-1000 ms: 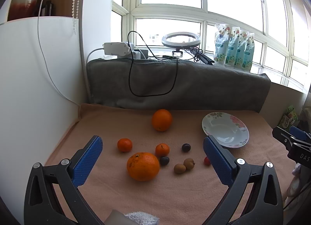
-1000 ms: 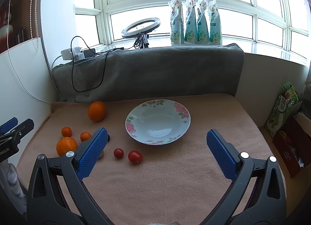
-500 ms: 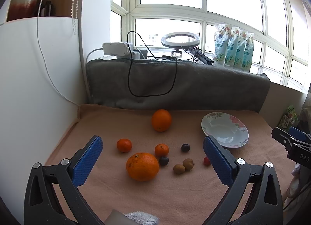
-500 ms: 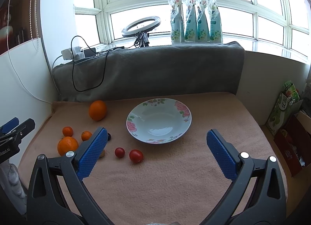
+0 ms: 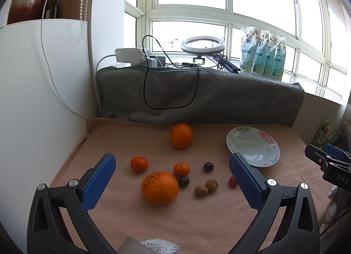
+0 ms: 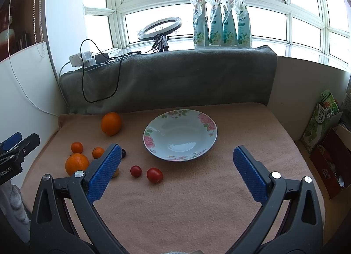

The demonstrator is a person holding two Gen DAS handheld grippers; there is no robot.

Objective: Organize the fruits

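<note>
Lying ahead of both pairs of tongs on the peach-pink fleece blanket (image 6: 197, 210), the fruit sits in a loose cluster to the left of the empty white floral-rimmed ceramic plate (image 6: 151, 138), and that is the relation the next move turns on. The left gripper (image 5: 173, 179) hangs with its blue pads wide apart and holding nothing, the cluster framed straight between them, so it looks the nearer tool for the oranges. The right gripper (image 6: 177, 168), equally spread and empty, faces the plate, with the tomatoes just ahead on its left.

Largest first: the big dimpled orange (image 5: 159, 188) nearest the left gripper, then the smooth round orange (image 5: 181, 135) well back by the grey blanket roll (image 5: 219, 100). Next come two small mandarins (image 5: 139, 163), two red cherry tomatoes (image 6: 154, 175), two tan longan-like fruits (image 5: 206, 187) touching each other, and two dark purple grapes (image 5: 208, 166) (none has a marked long axis, all roundish). Nothing is on the plate yet.
</note>
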